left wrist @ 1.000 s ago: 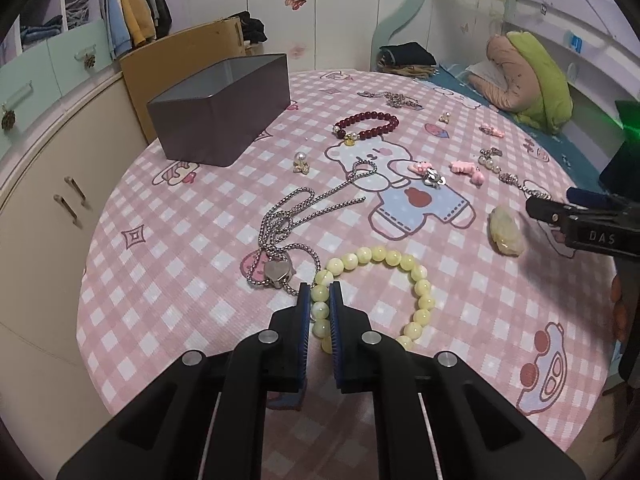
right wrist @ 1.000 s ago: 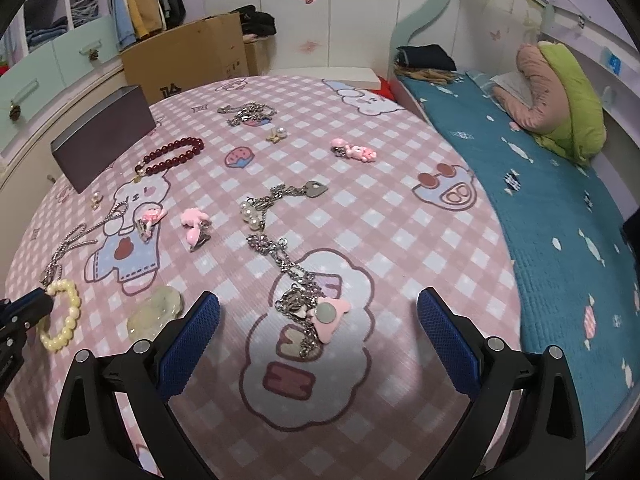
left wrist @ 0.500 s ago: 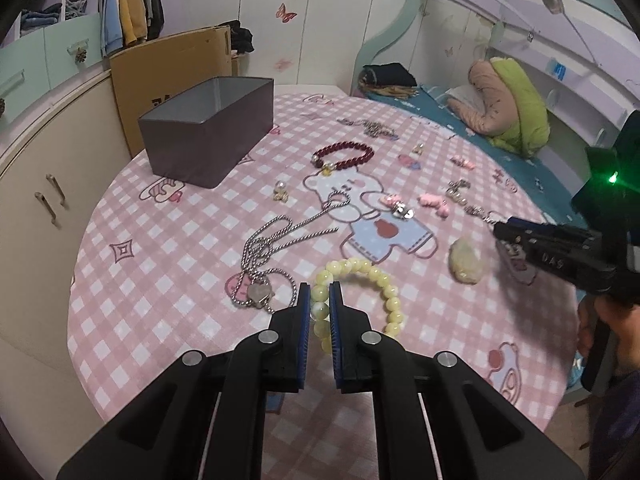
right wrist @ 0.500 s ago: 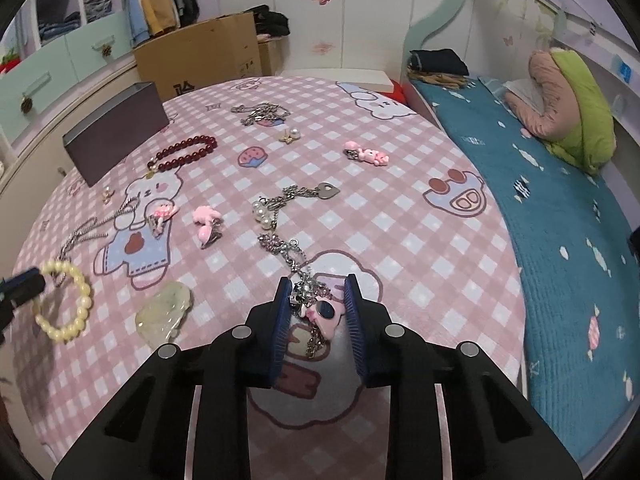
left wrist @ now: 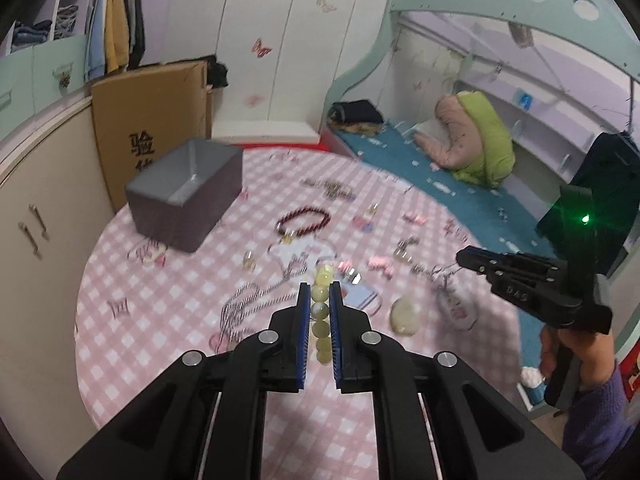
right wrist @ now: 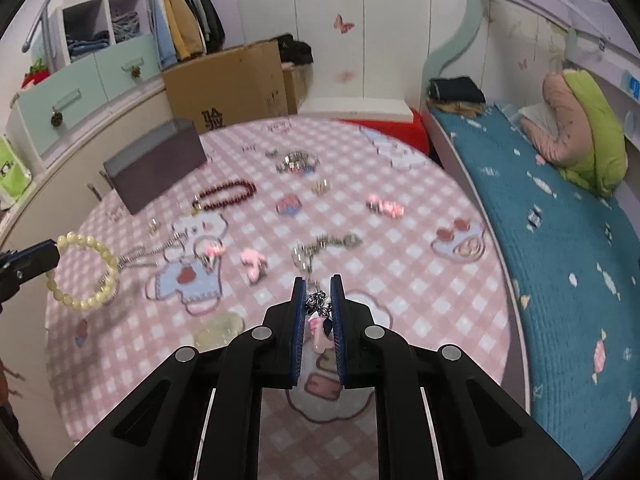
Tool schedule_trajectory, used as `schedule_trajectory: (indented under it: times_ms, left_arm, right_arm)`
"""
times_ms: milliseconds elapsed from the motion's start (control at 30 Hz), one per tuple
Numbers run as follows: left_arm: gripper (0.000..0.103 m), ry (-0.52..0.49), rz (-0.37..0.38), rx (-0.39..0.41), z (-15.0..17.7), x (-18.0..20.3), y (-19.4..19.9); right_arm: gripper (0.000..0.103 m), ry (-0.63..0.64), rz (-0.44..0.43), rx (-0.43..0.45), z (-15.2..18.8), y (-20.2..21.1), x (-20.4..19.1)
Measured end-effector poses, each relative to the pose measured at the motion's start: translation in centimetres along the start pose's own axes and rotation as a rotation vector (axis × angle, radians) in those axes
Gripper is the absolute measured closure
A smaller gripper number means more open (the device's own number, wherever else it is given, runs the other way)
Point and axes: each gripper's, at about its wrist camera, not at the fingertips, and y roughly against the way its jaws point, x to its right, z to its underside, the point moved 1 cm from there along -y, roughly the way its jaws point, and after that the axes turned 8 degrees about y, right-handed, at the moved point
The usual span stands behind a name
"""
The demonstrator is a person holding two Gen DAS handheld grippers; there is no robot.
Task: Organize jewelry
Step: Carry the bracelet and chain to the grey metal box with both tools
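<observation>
My left gripper (left wrist: 319, 288) is shut on a pale yellow bead bracelet (left wrist: 322, 312) and holds it above the pink checked table; the bracelet hangs from it in the right wrist view (right wrist: 86, 272). My right gripper (right wrist: 319, 284) is shut on a silver chain with a pink charm (right wrist: 318, 326), lifted off the table, with the chain trailing down (right wrist: 308, 258). It also shows in the left wrist view (left wrist: 464, 258). An open grey box (left wrist: 186, 196) stands at the table's far left.
On the table lie a dark red bead bracelet (left wrist: 304, 220), a silver necklace (left wrist: 248, 304), a pale jade piece (left wrist: 406, 314), pink clips (right wrist: 252, 262) and more chains (right wrist: 296, 162). A cardboard box (left wrist: 152, 132) and cabinets stand left, a bed (right wrist: 560, 216) right.
Both grippers rose from the table. The left lifted the yellow bracelet. The right closed on the charm chain and lifted it.
</observation>
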Motion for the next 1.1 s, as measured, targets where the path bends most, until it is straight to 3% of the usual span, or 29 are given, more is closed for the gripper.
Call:
schedule_trajectory:
  times_ms: [367,767,1100]
  left_arm:
    - [0.095,-0.078,0.032,0.102,-6.3,1.1,2.4]
    - [0.095,0.006,-0.019,0.114,-13.7,-4.2,0.7]
    - [0.095,0.097,-0.143,-0.033,-15.2,-10.9,-7.0]
  right_arm:
    - [0.090,0.061,-0.045,0.107,-5.9,3.2,-1.6]
    - [0.090,0.125,-0.112,0.191,-15.7,3.0,-5.2]
    - [0.090,0.164,-0.210,0.139,-22.7,-3.5,-11.0]
